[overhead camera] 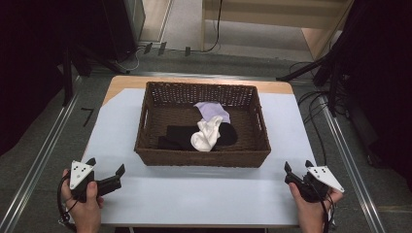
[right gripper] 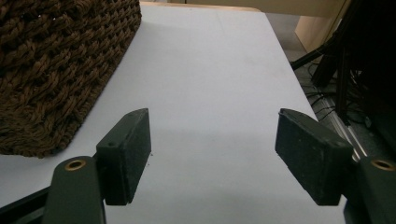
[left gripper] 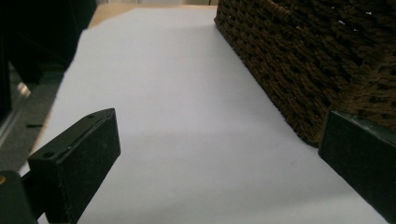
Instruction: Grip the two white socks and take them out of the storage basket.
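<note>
Black jaws of the left gripper (overhead camera: 104,170) and right gripper (overhead camera: 297,170) gape empty, resting near the table's front corners. Between them, the wicker basket (overhead camera: 201,158) holds white (overhead camera: 206,135), black (overhead camera: 182,136) and lilac socks (overhead camera: 213,110); nothing looks started.

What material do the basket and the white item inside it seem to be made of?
Basket: it looks like woven wicker or twisted fibre, dark brown and matt; the braided strands show on its walls. White item: probably soft knitted cloth, perhaps a sock; it lies crumpled in folds.
</note>
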`<state>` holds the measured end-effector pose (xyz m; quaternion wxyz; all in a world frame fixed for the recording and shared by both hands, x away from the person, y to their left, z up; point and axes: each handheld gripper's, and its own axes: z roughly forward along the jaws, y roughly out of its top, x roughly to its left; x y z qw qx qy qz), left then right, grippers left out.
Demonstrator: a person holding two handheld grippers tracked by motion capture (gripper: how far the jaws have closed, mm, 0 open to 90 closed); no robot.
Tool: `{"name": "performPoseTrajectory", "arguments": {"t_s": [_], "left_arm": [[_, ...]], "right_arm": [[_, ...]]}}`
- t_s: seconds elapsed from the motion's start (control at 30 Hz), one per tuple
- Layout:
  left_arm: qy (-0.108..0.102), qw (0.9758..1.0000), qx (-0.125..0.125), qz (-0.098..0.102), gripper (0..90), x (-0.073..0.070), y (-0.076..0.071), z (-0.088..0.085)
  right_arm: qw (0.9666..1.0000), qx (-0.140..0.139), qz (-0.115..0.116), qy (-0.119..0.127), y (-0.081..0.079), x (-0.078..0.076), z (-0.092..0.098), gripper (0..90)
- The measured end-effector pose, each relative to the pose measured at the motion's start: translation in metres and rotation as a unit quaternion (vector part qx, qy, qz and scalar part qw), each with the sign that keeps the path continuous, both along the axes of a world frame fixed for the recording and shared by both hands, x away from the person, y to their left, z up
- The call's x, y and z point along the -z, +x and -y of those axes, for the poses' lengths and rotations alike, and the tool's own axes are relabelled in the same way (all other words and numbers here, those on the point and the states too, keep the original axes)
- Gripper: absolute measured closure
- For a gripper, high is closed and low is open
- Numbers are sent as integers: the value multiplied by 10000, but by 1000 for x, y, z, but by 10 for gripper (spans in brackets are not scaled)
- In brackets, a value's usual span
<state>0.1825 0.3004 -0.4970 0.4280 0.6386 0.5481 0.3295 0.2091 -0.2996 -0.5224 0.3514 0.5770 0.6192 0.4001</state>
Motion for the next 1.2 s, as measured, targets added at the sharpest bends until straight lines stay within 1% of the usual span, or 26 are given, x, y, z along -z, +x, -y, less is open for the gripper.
{"name": "performPoseTrajectory", "arguments": {"t_s": [0.07,0.13,0.2,0.23,0.27,0.3,0.33,0.4,0.43,0.5,0.53,0.57,0.6,0.63,0.67,0.7,0.73,0.77,0.83,0.9,0.97,1.0,1.03,1.1,1.17,1.2], "left_arm": [[-39,10000,-19,-25,1,-1,5,-3],[-108,9999,-64,-7,0,-1,9,-5],[-27,10000,-78,-32,1,1,11,-5],[-27,10000,-78,-32,1,1,11,-5],[-69,10000,-25,-8,1,3,11,-5],[-87,10000,-1,-26,1,4,12,-5],[-87,10000,-1,-26,1,4,12,-5],[-110,9999,6,-57,1,5,12,-6],[-110,9999,6,-57,1,5,12,-6],[-195,9998,-53,-49,1,5,13,-7],[-249,9996,-85,-35,1,5,12,-8],[-368,9992,-114,-43,1,5,13,-10],[-368,9992,-114,-43,1,5,13,-10],[-449,9989,-125,-68,1,5,12,-12],[-449,9989,-125,-68,2,5,12,-12],[-457,9989,-128,-67,2,5,13,-12],[-455,9989,-105,-67,1,5,13,-12],[-448,9989,-101,-52,2,5,12,-12],[-438,9990,-75,-36,1,5,12,-12],[-417,9991,-37,-47,2,5,12,-12],[-425,9991,-28,-34,2,6,12,-12],[-430,9991,-6,-12,2,6,12,-12],[-430,9991,-6,-12,2,6,12,-12],[-428,9991,10,-19,2,6,12,-11],[-432,9991,14,-19,2,6,12,-11],[-419,9991,25,-12,2,6,12,-11]], "right_arm": [[10000,-47,-68,-44,2,2,-2,283],[9999,-63,-60,-66,2,2,-2,285],[9999,-121,-82,64,3,2,0,311],[9999,-121,-82,64,3,2,0,311],[9997,-179,-102,134,5,1,4,346],[9996,-217,-111,119,6,1,5,360],[9994,-308,-123,42,8,-1,8,384],[9981,-558,-261,0,11,-5,12,431],[9969,-705,-350,-37,13,-7,14,462],[9938,-965,-557,-42,17,-11,19,530],[9938,-965,-557,-42,17,-11,19,530],[9875,-1387,-748,31,23,-14,23,545],[9850,-1500,-848,-40,26,-15,24,548],[9827,-1576,-948,-199,29,-18,23,551],[9804,-1642,-1036,-345,32,-21,22,550],[9804,-1642,-1036,-345,32,-21,22,550],[9783,-1686,-1118,-436,35,-24,21,551],[9727,-1862,-1303,-469,41,-34,21,551],[9691,-1954,-1416,-507,44,-42,19,526],[9610,-2202,-1557,-619,49,-51,17,491],[9530,-2402,-1618,-886,52,-61,12,470],[9483,-2518,-1643,-1017,54,-67,9,460],[9483,-2518,-1643,-1017,54,-67,9,460],[9299,-2952,-1866,-1156,63,-82,4,432],[9176,-3137,-2066,-1303,71,-89,1,407],[9095,-3247,-2165,-1430,76,-93,0,400]]}}
